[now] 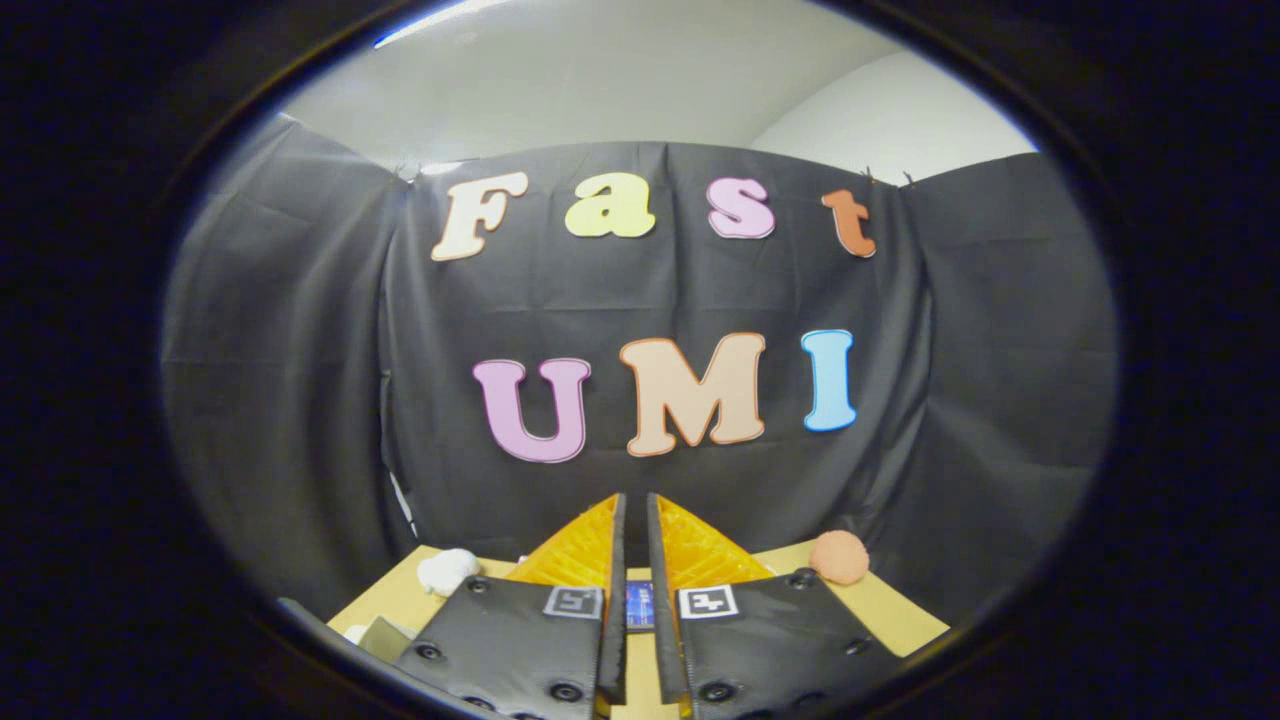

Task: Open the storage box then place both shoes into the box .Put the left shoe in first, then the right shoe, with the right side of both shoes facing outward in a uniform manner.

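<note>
We are in a recording booth: black cloth wall (300, 400) hung around a pale wooden bench (880, 600), plain white ceiling (600, 80) above, the tool's (636, 540) fingers nearly closed.

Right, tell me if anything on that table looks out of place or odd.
Nothing looks spilled or damaged. A white fluffy lump and an orange ball sit at the far edge of the wooden table, either side of the hand-held gripper, whose fingers are nearly closed on nothing.
</note>
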